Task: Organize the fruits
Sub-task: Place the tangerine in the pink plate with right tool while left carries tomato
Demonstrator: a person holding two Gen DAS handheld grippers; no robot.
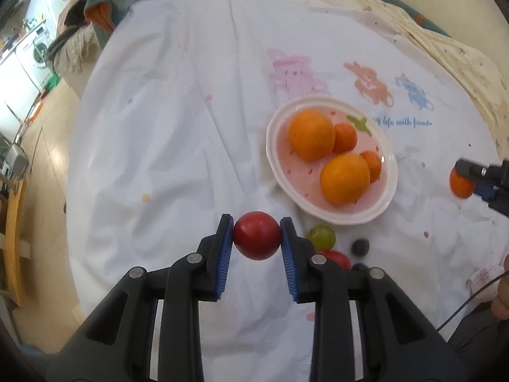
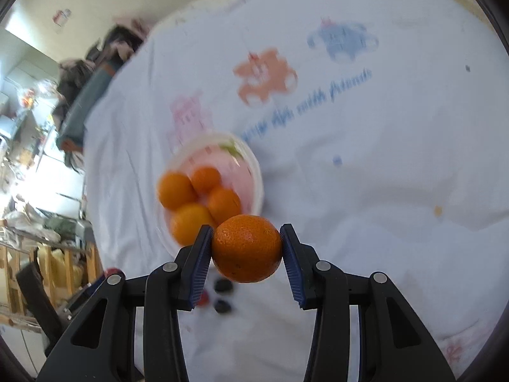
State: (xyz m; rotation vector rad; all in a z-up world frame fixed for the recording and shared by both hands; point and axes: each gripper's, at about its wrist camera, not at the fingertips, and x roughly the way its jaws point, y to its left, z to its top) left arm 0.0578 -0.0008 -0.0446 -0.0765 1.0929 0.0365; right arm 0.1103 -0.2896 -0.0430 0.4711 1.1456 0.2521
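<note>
4 oranges (image 1: pixel 311 135) sit in the pink-centred plate (image 1: pixel 331 216) on the white cartoon-print cloth (image 1: pixel 175 127) — 2 large, 2 small, touching in pairs. The left tool (image 1: pixel 257 238) is clenched on a red tomato (image 1: pixel 257 235), held above the cloth just left of the plate's near rim. A green grape (image 1: pixel 322 238), another red fruit (image 1: pixel 337 258) and 2 dark berries (image 1: pixel 360 247) lie on the cloth beside it. The right tool (image 2: pixel 246 248) grips a mandarin (image 2: pixel 246 248) by the plate's near edge — background blurred
</note>
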